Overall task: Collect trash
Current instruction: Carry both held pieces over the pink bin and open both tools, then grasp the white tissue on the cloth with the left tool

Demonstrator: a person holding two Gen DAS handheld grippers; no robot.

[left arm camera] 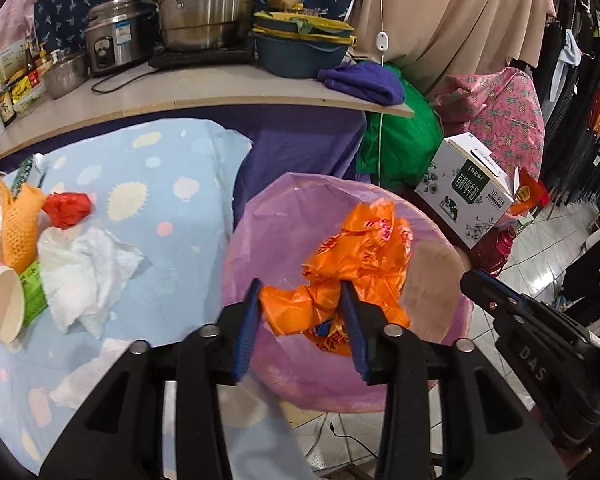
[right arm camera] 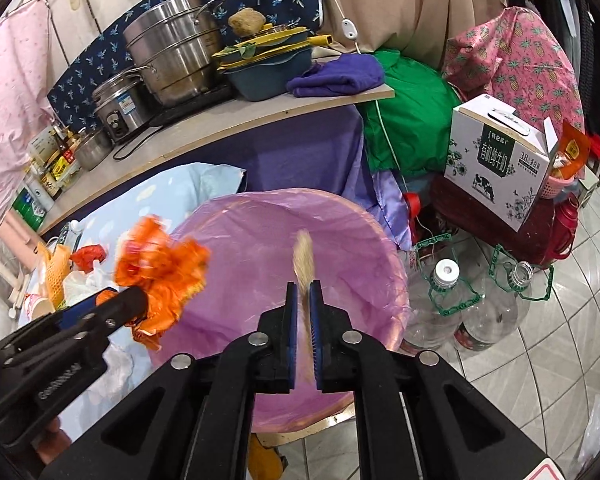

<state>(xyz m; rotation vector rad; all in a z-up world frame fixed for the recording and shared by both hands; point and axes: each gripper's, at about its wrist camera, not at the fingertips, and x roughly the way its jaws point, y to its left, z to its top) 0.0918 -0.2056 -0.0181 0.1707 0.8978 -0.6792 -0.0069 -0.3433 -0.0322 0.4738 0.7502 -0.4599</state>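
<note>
My left gripper (left arm camera: pixel 304 308) is shut on a crumpled orange plastic bag (left arm camera: pixel 360 264) and holds it over the pink-lined trash bin (left arm camera: pixel 268 220). The bag also shows in the right wrist view (right arm camera: pixel 160 276), blurred, at the bin's left rim. My right gripper (right arm camera: pixel 304 304) is shut on a thin beige flat piece (right arm camera: pixel 304 258), held edge-on above the bin (right arm camera: pixel 240 248); in the left wrist view the piece (left arm camera: pixel 432 280) shows as a tan disc. More trash lies on the blue spotted cloth (left arm camera: pixel 160 184): red wrapper (left arm camera: pixel 66 208), white tissue (left arm camera: pixel 84 276), orange foam net (left arm camera: pixel 18 220), paper cup (left arm camera: pixel 4 304).
A counter (left arm camera: pixel 204 96) with pots, bowls and bottles runs behind the table. A milk carton box (right arm camera: pixel 500 160) and empty plastic bottles (right arm camera: pixel 444 304) stand on the tiled floor right of the bin. Clothes hang at the far right.
</note>
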